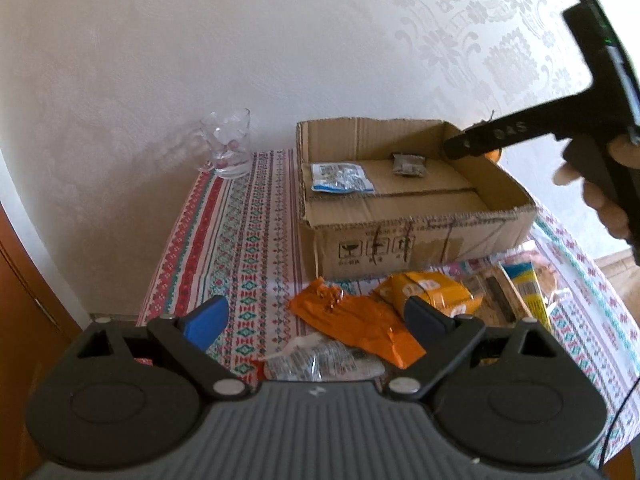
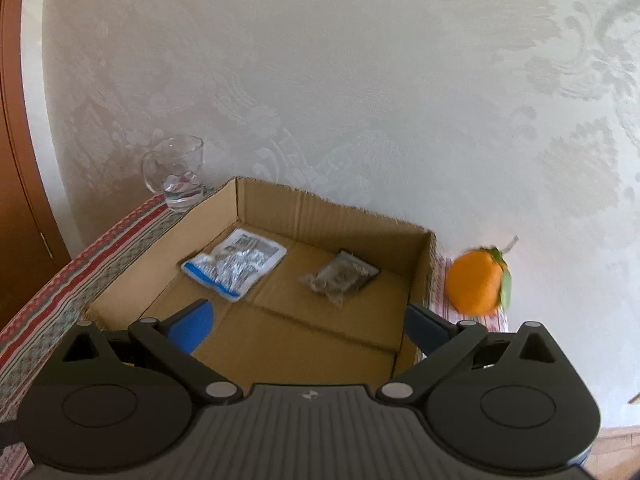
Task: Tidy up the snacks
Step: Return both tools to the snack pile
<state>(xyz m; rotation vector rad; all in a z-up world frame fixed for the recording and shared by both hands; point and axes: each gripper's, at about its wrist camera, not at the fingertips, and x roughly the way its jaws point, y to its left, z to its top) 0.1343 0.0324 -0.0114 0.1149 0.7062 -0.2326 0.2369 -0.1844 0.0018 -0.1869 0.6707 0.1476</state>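
An open cardboard box (image 1: 400,236) stands on the patterned tablecloth; it holds a white-and-blue snack packet (image 1: 342,178) and a small dark packet (image 1: 409,165). Both show in the right wrist view, the white packet (image 2: 236,266) and the dark one (image 2: 340,276), inside the box (image 2: 332,216). In front of the box lie an orange wrapper (image 1: 360,320), a yellow-orange packet (image 1: 430,292), a clear silver packet (image 1: 320,362) and more snacks (image 1: 520,288). My left gripper (image 1: 316,320) is open above these loose snacks. My right gripper (image 2: 308,326) is open and empty over the box's near side.
A glass mug (image 1: 228,148) stands at the back left by the wall, also in the right wrist view (image 2: 176,176). An orange with leaves (image 2: 478,282) sits right of the box. A wooden door (image 1: 24,320) is at the left. The table (image 1: 224,240) ends at the wall.
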